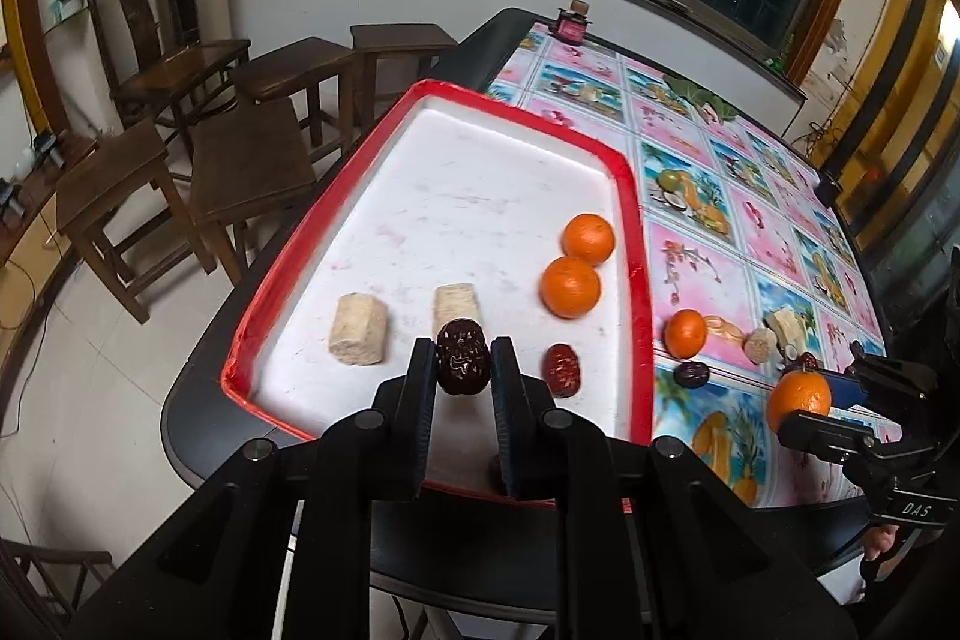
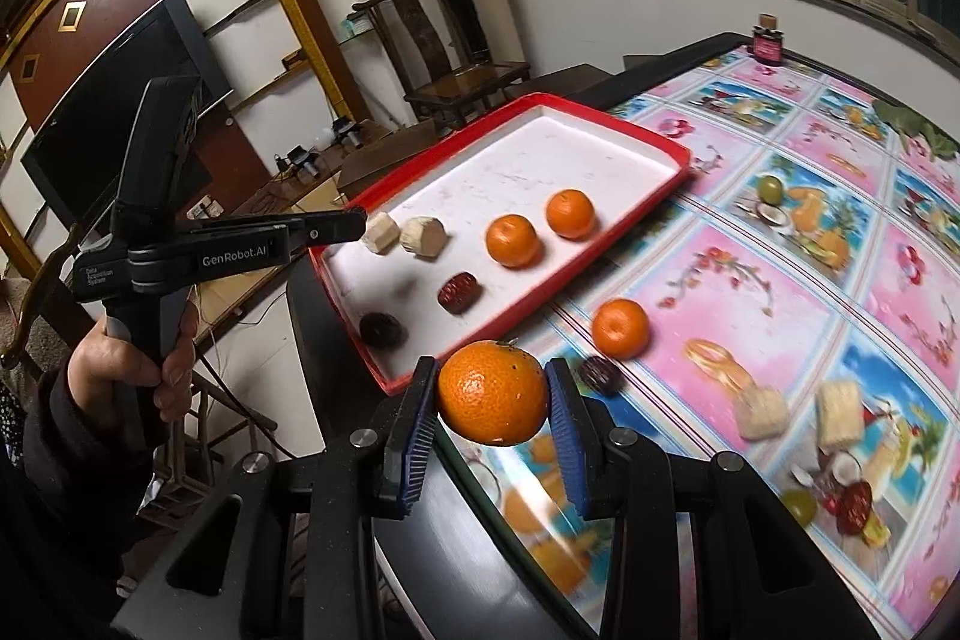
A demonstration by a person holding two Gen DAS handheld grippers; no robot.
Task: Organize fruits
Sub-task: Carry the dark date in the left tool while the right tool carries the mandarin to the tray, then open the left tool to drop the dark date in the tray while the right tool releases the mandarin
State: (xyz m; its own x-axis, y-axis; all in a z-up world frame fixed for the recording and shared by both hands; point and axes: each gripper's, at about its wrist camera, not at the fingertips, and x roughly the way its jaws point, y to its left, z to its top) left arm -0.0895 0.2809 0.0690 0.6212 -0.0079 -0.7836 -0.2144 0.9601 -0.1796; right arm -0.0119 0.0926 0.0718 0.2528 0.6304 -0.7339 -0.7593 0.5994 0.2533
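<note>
My left gripper (image 1: 463,353) is shut on a dark red date (image 1: 462,357) and holds it over the near end of the red-rimmed white tray (image 1: 636,244). In the tray lie two oranges (image 1: 570,287), two pale snack blocks (image 1: 359,329) and another date (image 1: 562,370). My right gripper (image 2: 489,388) is shut on an orange (image 2: 493,393) above the table's near edge, right of the tray (image 2: 618,244). In the right wrist view a dark date (image 2: 380,329) lies at the tray's near corner. One orange (image 2: 620,328) and a date (image 2: 599,375) lie on the tablecloth.
Two pale snack blocks (image 2: 798,409) lie on the patterned tablecloth (image 2: 780,280) to the right. A small dark jar (image 2: 767,40) stands at the table's far edge. Wooden stools (image 1: 120,196) and a chair (image 1: 162,58) stand left of the table.
</note>
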